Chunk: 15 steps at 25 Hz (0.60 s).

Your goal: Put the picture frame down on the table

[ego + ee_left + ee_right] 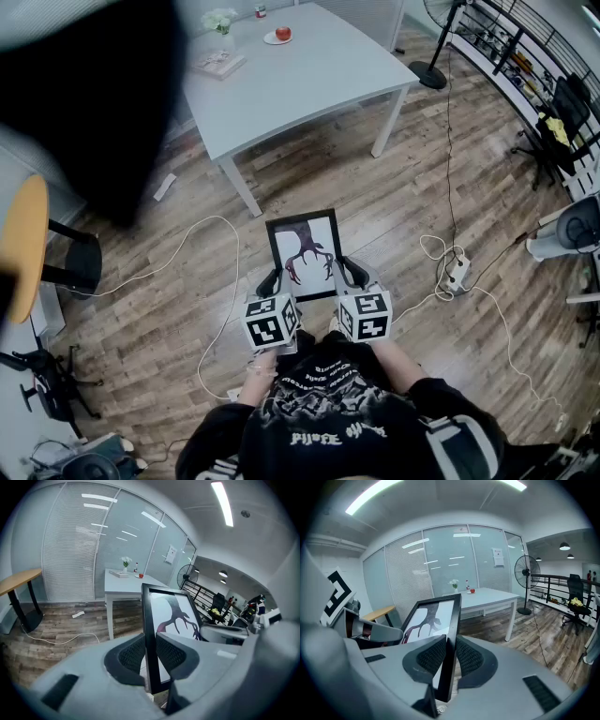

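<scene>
Picture frame (305, 251) upright off the floor, L claw (273, 282) clenched on its left edge, R claw (350, 274) on right edge

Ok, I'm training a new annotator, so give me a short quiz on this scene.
1. True or false: the picture frame already lies on the white table.
2. How many grippers clamp it? A none, B one, C two.
3. Missing word: on the table stand white ___.
Key: 1 false, it is held short of the table; 2 C, left gripper and right gripper; 3 flowers.
</scene>
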### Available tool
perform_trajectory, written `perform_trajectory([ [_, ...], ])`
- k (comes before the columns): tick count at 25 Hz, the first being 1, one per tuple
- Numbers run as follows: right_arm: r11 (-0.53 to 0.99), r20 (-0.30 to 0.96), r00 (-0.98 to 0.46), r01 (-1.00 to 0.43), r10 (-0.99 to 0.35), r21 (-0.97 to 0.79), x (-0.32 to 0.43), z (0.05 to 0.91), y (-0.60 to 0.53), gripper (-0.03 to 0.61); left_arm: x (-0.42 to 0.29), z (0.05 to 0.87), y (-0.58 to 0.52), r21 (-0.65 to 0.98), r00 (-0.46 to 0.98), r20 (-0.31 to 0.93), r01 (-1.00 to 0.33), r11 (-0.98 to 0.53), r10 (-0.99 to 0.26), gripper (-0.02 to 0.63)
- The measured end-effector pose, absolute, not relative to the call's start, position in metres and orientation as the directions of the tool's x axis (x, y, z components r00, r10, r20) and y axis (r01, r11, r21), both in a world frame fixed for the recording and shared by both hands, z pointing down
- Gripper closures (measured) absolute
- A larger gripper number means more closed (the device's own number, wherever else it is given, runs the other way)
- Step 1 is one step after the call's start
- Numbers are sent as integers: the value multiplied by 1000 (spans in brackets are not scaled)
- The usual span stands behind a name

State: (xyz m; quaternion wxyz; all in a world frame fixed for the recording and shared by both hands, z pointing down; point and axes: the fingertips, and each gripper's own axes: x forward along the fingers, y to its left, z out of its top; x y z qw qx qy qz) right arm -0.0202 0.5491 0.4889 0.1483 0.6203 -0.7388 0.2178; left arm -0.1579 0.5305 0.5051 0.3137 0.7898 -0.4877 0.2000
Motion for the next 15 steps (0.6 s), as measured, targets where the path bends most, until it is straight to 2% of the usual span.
perform_trajectory([
  [15,75,494,-144,-985,-858,-157,-49,494,532,509,-186,507,505,300,485,611,-873,-383,-626,532],
])
